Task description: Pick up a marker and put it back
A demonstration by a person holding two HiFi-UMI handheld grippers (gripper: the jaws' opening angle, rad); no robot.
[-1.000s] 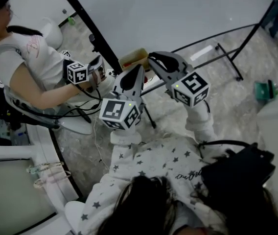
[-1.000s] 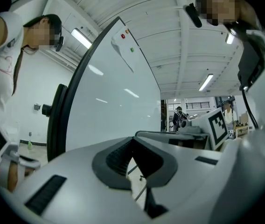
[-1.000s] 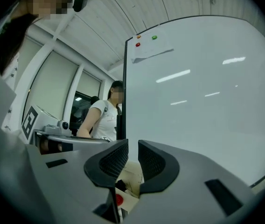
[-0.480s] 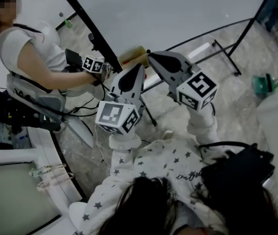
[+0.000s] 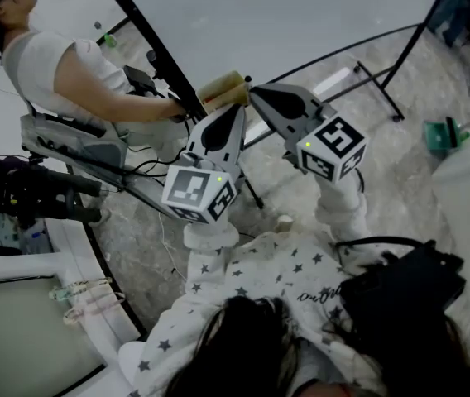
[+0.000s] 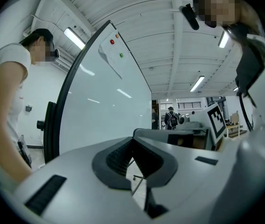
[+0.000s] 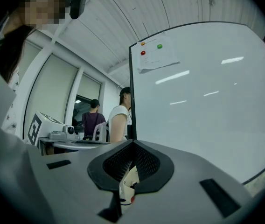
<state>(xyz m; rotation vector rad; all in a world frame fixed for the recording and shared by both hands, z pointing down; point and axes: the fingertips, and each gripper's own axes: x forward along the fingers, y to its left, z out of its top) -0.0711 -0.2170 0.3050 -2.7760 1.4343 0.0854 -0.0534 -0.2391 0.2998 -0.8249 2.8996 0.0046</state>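
The left gripper and right gripper are by the board, and both have their jaws pressed together. A small white bit with a red spot peeks out behind the right jaws. It is too hidden to tell if it is the marker.

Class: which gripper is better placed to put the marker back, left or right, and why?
Right. The right gripper is shut on the marker, facing the whiteboard; the left gripper is shut with nothing between its jaws.
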